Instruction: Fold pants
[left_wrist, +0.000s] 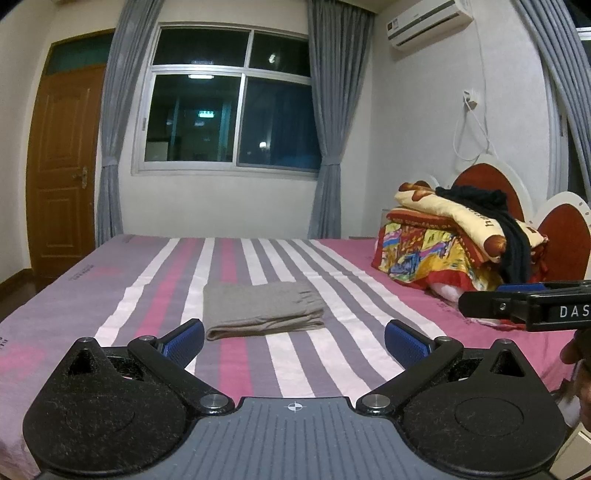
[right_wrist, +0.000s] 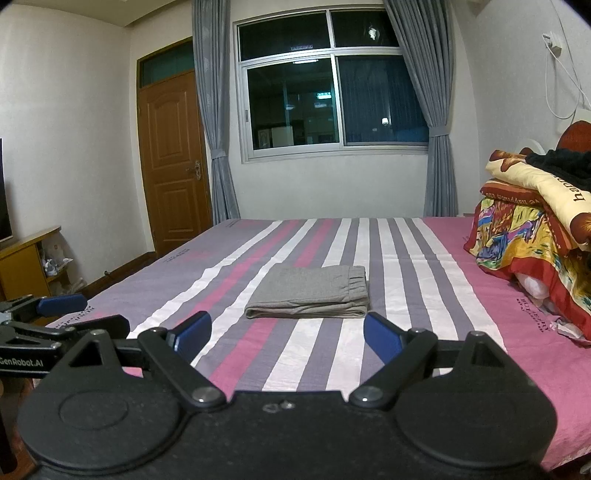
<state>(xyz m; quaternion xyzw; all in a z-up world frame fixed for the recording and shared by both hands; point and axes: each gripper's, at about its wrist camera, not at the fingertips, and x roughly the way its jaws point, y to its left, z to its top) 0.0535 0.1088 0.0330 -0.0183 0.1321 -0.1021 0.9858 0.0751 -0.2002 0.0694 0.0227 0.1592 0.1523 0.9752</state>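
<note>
Grey pants lie folded into a flat rectangle in the middle of the striped bed; the right wrist view shows the same pants with the waistband to the right. My left gripper hovers over the near part of the bed, short of the pants, jaws wide apart and empty. My right gripper is also open and empty, a little short of the pants. Each gripper appears in the other's view: the right gripper at the right edge, the left gripper at the left edge.
A pile of colourful quilts with a dark garment on top sits at the bed's right, against a red and white headboard. A window with grey curtains and a wooden door are beyond the bed. A low cabinet stands at left.
</note>
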